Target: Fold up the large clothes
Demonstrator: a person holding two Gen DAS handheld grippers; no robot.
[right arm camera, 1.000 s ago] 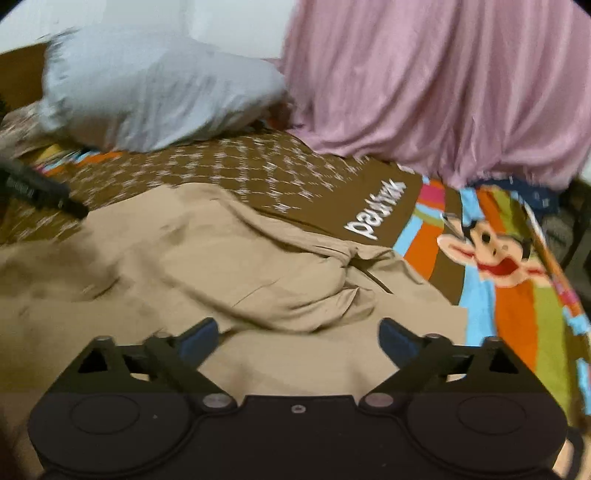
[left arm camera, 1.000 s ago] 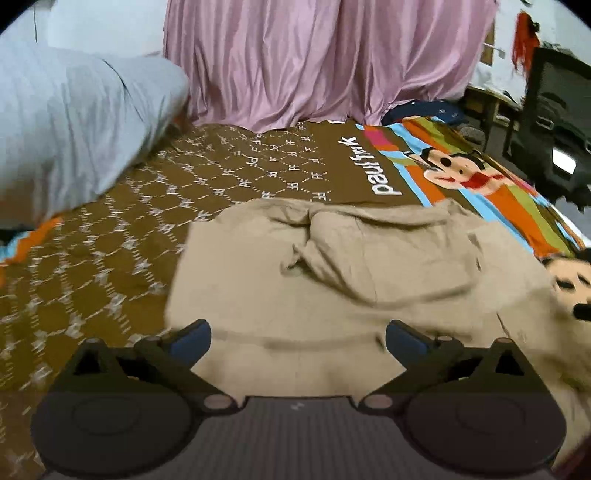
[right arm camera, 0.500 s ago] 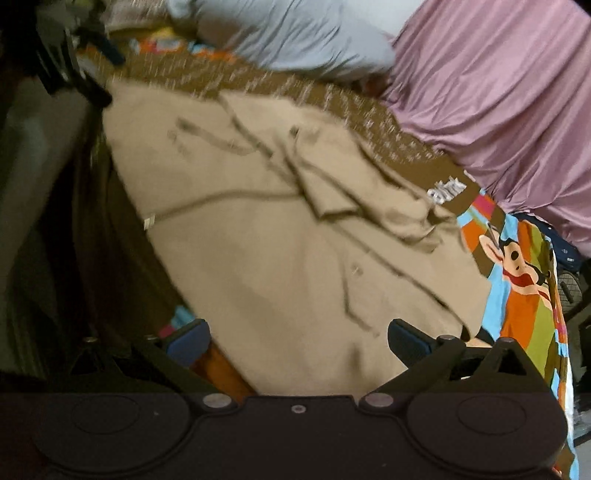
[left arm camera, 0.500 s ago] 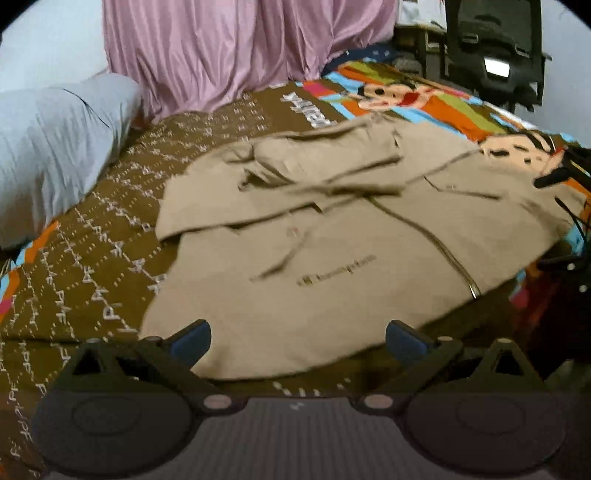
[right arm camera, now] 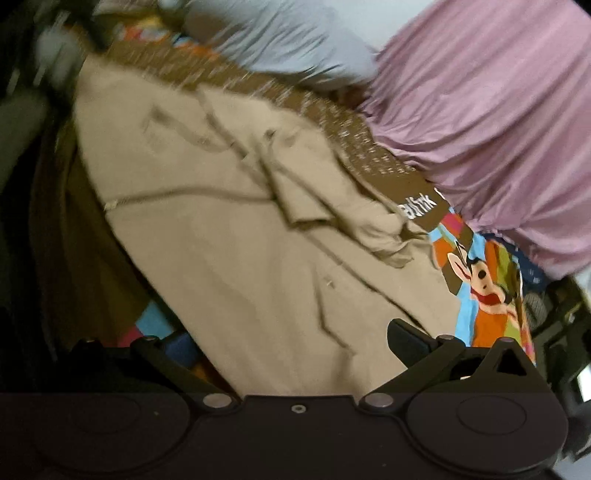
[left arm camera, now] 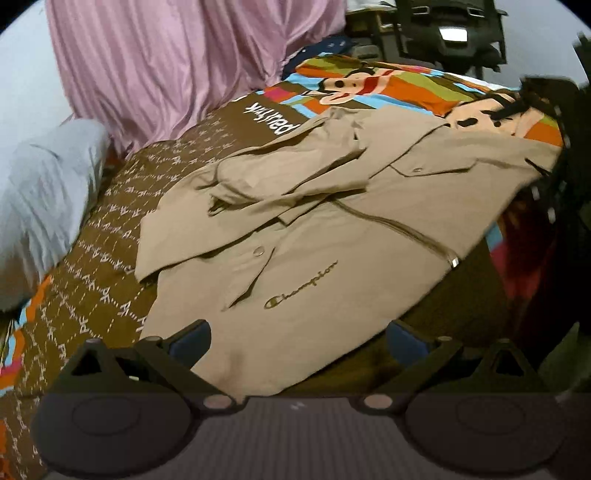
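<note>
- A tan Champion jacket [left arm camera: 332, 229] lies spread front-up on the bedspread [left arm camera: 110, 280], with one edge hanging over the near side of the bed.
- Both sleeves are folded in across the jacket's chest; they overlap near the collar, on the side of the jacket toward the pink curtain [left arm camera: 166, 66].
- A zipper [left arm camera: 406, 232] runs down the jacket's middle, and its metal pull sits at the edge that hangs off the bed.
- The embroidered logo [left arm camera: 301, 286] lies beside a snapped chest-pocket flap [left arm camera: 255, 258]; a second pocket flap with a snap is on the other side of the zipper.
- The left gripper [left arm camera: 297, 338] hangs over the jacket's lower corner with its blue-padded fingers spread wide, and nothing is between them.
- The right gripper [right arm camera: 291, 339] is over the opposite side of the jacket, fingers likewise wide apart and empty; this view is blurred, so finer detail cannot be told.
- The bedspread is brown with a pale repeating pattern beside the jacket, and turns to bright stripes with cartoon monkey [left arm camera: 351, 83] prints beyond it.
- A grey pillow [left arm camera: 44, 192] rests on the bedspread, well apart from the jacket, next to the pink curtain.
- A dark office chair [left arm camera: 447, 33] stands past the far end of the bedspread from the jacket.
</note>
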